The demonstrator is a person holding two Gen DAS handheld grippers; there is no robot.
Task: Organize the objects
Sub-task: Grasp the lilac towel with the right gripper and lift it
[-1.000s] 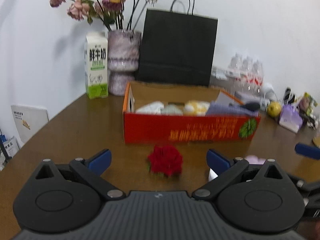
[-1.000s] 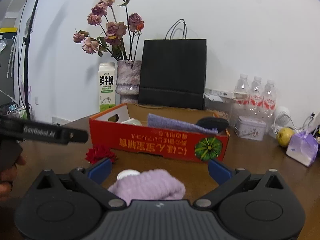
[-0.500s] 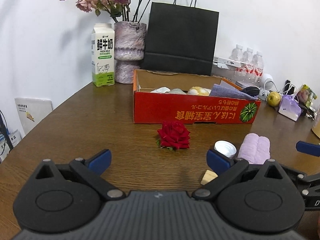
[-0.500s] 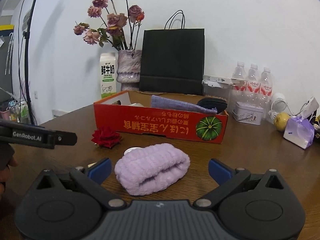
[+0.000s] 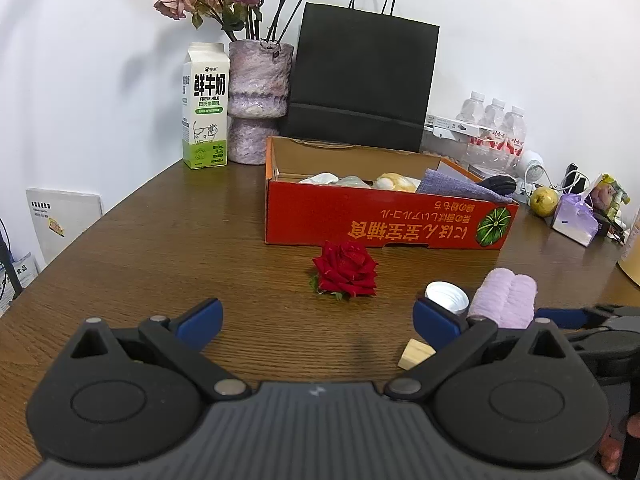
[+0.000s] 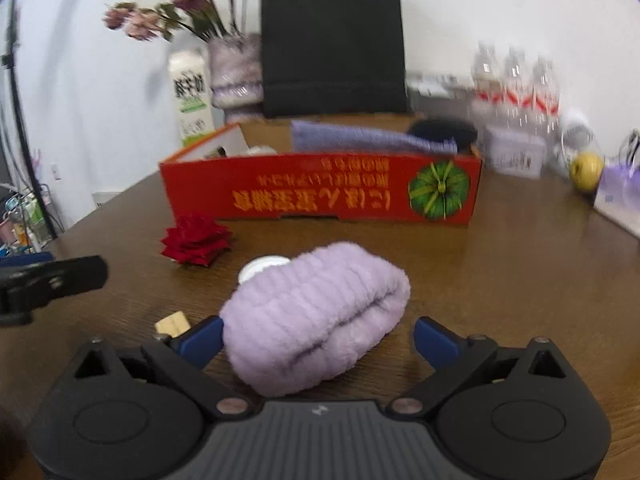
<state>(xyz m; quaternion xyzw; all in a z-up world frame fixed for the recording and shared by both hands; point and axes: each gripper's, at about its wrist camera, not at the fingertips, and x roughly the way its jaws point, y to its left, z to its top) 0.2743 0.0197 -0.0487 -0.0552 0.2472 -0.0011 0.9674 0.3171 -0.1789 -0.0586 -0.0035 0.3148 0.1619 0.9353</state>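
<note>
Evidently the pick of the rolled lilac towel [image 6: 316, 316] is in hand — it lies lower centre of the right view, between the spread fingers of the right gripper [image 6: 318, 338]. Next: close on it, then carry it to the red box [image 6: 320, 192] — left gripper [image 5: 318, 320] open, idle

Right gripper [image 6: 316, 338] sits low in the frame, jaws spread wide, and the rolled lilac towel [image 6: 316, 316] lies between the blue fingertips [image 6: 202, 340], its near end reaching in past them. Just behind the towel, a white lid [image 6: 260, 268] peeks out. A small wooden block [image 6: 173, 323] lies at lower left, a red rose [image 6: 196, 239] left of centre. The red cardboard box [image 6: 320, 190] spans mid-frame on the brown table [image 6: 520, 272]. The left gripper's dark finger [image 6: 52, 280] pokes in from the left edge. The picture is blurred.
</note>
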